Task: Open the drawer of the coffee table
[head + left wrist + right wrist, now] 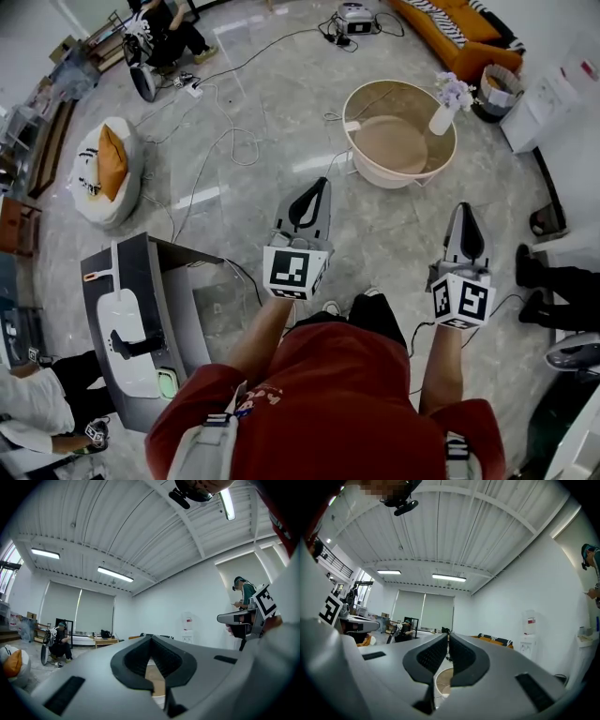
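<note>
The round coffee table (375, 173), cream-sided with a tan top, stands on the floor ahead of me. A white vase of flowers (446, 105) sits at its right rim. I see no drawer front from here. My left gripper (324, 181) is held level in the air, short of the table's near-left side, jaws shut on nothing. My right gripper (466, 206) hangs further right, below the table's right edge, also shut and empty. A strip of the table (154, 679) shows through the left gripper (151, 638), and the table (443, 682) sits below the right gripper (448, 634).
A grey machine (141, 319) stands close at my left. A white beanbag with an orange cushion (108, 169) lies further left. Cables (220, 131) cross the floor. An orange sofa (450, 28) and a basket (497, 89) sit behind the table. A person's legs (558, 281) are at the right.
</note>
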Action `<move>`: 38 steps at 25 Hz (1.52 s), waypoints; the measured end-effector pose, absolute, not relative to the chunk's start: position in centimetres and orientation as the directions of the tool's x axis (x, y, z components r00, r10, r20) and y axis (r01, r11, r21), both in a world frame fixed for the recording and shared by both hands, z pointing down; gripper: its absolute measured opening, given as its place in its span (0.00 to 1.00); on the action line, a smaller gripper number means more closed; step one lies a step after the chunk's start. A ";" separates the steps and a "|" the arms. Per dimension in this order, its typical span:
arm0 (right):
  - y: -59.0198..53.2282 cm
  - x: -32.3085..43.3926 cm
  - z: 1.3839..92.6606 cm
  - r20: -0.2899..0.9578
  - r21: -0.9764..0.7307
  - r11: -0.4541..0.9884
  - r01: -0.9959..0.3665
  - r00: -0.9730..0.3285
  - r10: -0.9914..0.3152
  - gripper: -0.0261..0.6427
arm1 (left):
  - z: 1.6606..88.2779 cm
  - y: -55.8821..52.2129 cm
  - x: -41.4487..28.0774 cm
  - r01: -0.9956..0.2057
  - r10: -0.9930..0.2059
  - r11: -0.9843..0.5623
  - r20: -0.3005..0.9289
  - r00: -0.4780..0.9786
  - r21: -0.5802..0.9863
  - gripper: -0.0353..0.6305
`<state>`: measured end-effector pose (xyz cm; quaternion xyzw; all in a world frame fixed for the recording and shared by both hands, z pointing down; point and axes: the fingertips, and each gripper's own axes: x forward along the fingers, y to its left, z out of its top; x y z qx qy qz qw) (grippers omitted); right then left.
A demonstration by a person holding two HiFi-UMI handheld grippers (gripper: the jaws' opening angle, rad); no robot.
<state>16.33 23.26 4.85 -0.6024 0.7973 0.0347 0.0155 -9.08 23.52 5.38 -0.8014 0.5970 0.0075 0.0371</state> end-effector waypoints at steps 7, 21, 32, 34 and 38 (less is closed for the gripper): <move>18.7 16.8 6.2 -0.072 -0.096 0.254 -0.962 -0.248 -0.966 0.08 | 6.6 18.4 -8.9 -0.948 -0.948 -0.314 -0.033 0.316 -0.048 0.07; 4.1 22.5 8.4 -0.064 -0.026 0.130 -0.991 -0.128 -0.990 0.08 | 6.1 1.1 -2.5 -0.903 -0.907 -0.417 -0.024 0.421 -0.107 0.07; -2.9 22.1 11.3 0.006 -0.026 0.113 -0.993 -0.114 -0.994 0.08 | 7.9 -7.3 -2.6 -0.892 -0.895 -0.445 0.004 0.446 -0.079 0.07; -3.4 21.2 11.2 0.009 -0.024 0.098 -0.995 -0.099 -0.995 0.08 | 8.2 -8.1 -3.1 -0.886 -0.888 -0.458 0.003 0.459 -0.068 0.07; -3.6 19.5 9.8 -0.008 -0.029 0.060 -0.998 -0.059 -0.998 0.08 | 7.7 -9.0 -4.5 -0.870 -0.871 -0.490 -0.005 0.491 -0.048 0.07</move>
